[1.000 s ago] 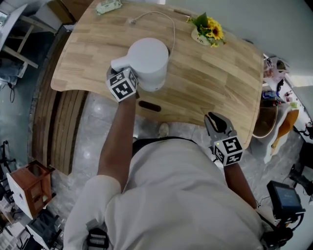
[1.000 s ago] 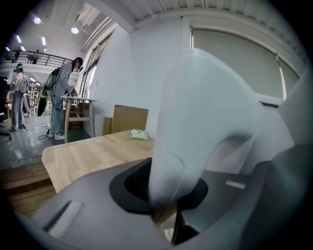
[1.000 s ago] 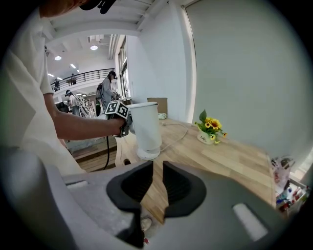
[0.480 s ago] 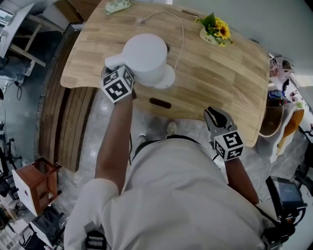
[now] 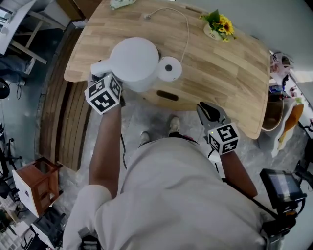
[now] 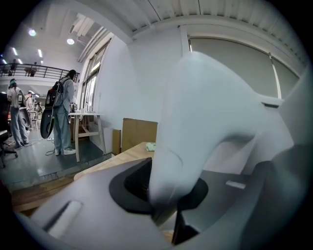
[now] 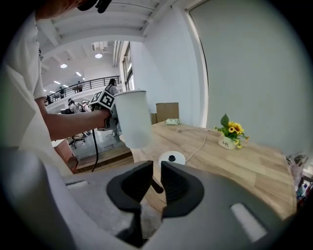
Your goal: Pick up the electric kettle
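The white electric kettle [image 5: 133, 60] hangs in the air over the near left part of the wooden table [image 5: 225, 78], clear of its round white base [image 5: 169, 69]. My left gripper [image 5: 101, 77] is shut on the kettle's handle [image 6: 195, 122], which fills the left gripper view between the jaws [image 6: 166, 197]. In the right gripper view the kettle [image 7: 132, 124] floats above and left of the base [image 7: 171, 157]. My right gripper [image 5: 209, 111] hovers off the table's near edge, shut with nothing in it [image 7: 156, 183].
A white cord [image 5: 182, 24] runs from the base to the table's far edge. A small pot of sunflowers [image 5: 217, 27] stands at the far right and a pale green object [image 5: 122, 4] at the far edge. A dark slot [image 5: 167, 95] is cut near the front edge.
The kettle has risen off its base and moved left, toward me, uncovering the base. The right gripper has drifted slightly left along the table's near edge.
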The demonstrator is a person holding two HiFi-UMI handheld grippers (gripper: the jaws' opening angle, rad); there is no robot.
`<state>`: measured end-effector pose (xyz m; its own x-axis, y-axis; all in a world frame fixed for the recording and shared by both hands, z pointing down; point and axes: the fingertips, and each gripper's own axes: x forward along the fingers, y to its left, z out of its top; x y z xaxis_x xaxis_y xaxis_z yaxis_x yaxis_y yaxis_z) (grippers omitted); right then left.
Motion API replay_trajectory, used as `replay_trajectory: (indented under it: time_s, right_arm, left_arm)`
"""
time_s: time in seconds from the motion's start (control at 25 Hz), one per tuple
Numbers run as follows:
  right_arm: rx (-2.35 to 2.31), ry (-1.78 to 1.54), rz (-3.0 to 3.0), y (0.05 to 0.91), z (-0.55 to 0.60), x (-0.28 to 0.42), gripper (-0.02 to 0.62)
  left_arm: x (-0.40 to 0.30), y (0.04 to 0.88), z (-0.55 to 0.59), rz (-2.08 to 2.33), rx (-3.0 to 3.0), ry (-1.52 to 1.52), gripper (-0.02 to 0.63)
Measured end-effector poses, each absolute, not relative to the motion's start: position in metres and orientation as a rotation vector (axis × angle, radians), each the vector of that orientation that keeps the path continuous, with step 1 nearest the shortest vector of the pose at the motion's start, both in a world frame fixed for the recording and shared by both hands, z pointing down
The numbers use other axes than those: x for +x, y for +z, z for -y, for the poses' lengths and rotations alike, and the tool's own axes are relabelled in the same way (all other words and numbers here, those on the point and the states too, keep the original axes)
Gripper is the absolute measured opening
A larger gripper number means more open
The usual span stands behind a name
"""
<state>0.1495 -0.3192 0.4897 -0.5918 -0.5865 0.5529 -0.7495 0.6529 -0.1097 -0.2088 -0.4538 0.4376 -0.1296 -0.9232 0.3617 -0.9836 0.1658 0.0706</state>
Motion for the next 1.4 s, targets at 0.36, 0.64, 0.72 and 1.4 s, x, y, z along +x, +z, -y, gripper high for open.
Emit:
replay_trajectory:
  time_s: [0.36,0.64,0.72,1.4]
  right_arm:
    - [1.036,0.434,2.399,0.486,0.292,0.102,0.051]
    - [1.088,0.447,2.382,0.484,0.276,0.099,0.051]
    - [1.119,0.453,2.376,0.481,0.263,0.093,0.051]
    - [1.228,0.412,2.349,0.466,0.183,0.04,0.044]
  left_arm:
    - [-0.25,0.411,0.398,2.079,1.906,0.236,0.061]
    - [-0.259,0.411,0.369,2.023,1.969,0.28,0.063]
    - [-0.267,0.41,0.354,1.998,1.986,0.285,0.063]
    - [-0.313,0.405,0.264,1.868,2.096,0.287,0.066]
